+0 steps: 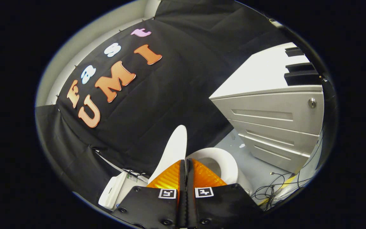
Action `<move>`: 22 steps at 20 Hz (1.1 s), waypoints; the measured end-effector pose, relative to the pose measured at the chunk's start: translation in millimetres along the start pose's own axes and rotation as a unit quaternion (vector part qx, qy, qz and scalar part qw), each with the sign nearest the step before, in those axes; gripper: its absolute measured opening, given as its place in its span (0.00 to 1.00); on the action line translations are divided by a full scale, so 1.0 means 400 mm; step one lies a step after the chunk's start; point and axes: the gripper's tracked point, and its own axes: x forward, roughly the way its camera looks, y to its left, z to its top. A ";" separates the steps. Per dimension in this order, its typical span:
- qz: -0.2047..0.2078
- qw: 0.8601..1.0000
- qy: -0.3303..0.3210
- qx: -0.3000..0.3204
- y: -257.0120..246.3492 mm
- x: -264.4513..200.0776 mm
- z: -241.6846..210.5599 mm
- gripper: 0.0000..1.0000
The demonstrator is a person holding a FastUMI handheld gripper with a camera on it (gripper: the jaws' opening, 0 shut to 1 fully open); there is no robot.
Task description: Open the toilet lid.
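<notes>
In the gripper view the gripper (185, 163) has its two fingers pressed together with nothing between them, and just ahead of them at 12 o'clock the toilet lid (172, 152) stands raised, while the open seat ring (226, 159) lies at 1 o'clock. A drawer cabinet (275, 121) stands beyond at 2 o'clock, loose cables (278, 186) lie on the floor at 3 o'clock, and a white tank (114, 190) sits at 9 o'clock

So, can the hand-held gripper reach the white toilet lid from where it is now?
Probably yes. The raised white plastic toilet lid stands just ahead of the hand-held gripper, whose fingers are shut together with nothing between them. Nothing lies between the two; the white toilet seat ring sits beside.
</notes>
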 end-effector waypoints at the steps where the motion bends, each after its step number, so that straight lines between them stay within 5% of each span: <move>1: 0.006 1.000 -0.006 -0.010 0.024 -0.005 0.011 0.08; 22: 0.056 0.975 -0.005 -0.217 0.358 -0.010 0.057 0.08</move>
